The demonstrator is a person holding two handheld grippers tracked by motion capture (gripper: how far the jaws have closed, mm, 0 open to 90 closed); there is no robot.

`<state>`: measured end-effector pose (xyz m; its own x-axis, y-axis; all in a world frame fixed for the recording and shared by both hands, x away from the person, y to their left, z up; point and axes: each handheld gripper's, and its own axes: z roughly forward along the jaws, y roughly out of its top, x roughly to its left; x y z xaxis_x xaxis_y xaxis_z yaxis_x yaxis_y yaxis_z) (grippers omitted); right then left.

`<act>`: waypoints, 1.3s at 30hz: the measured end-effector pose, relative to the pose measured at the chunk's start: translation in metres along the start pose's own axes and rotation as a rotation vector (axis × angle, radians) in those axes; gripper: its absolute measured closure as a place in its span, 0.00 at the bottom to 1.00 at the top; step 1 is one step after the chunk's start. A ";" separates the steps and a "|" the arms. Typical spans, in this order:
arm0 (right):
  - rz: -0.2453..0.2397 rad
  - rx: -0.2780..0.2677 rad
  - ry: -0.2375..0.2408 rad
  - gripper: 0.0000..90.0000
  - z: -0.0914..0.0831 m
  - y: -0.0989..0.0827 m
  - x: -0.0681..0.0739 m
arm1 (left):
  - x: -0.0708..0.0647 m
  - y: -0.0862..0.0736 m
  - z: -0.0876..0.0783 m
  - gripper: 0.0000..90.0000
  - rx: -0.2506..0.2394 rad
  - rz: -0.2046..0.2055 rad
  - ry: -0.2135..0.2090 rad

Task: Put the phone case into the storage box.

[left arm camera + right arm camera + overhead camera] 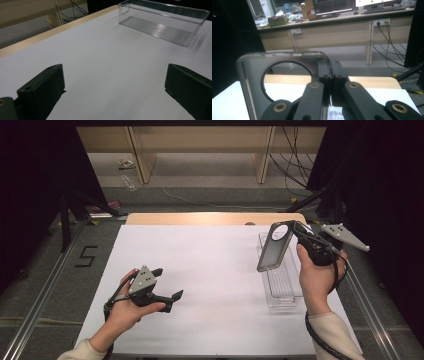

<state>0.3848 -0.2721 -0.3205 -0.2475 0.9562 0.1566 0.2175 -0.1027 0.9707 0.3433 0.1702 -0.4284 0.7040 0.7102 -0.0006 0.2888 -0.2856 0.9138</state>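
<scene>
A phone case (274,247) is held in the air by the right gripper (296,231), above the near-left wall of a clear plastic tray (285,285) that lies on the right part of the white table (200,270). The case is dark and smoky, with a glossy, translucent look – a large round cut-out is seen near its upper end, and its corners are rounded. In the high view it hangs tilted, the cut-out end uppermost and the long body sloping down toward the person. In the right gripper view the case (252,82) is seen edge-near, its clear rim catching light, and the black jaws of the right gripper (331,75) are pressed together on the case's wall beside the round opening.

The left gripper (165,282) is held low over the near-left part of the table – its jaws stand wide apart with nothing between them, as is shown in the left gripper view, where the ribbed floor of the tray (160,27) is seen farther off
</scene>
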 end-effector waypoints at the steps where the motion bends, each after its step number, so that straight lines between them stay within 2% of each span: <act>1: -0.003 0.000 -0.002 0.99 0.000 0.000 0.000 | 0.000 0.000 0.000 0.02 0.000 0.000 0.001; 39: -0.008 -0.016 -0.053 0.99 -0.002 0.002 -0.014 | 0.000 0.000 0.000 0.03 -0.001 -0.001 0.002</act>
<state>0.3868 -0.2858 -0.3207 -0.1986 0.9701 0.1396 0.2004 -0.0992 0.9747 0.3433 0.1703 -0.4282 0.7024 0.7118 -0.0003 0.2889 -0.2846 0.9141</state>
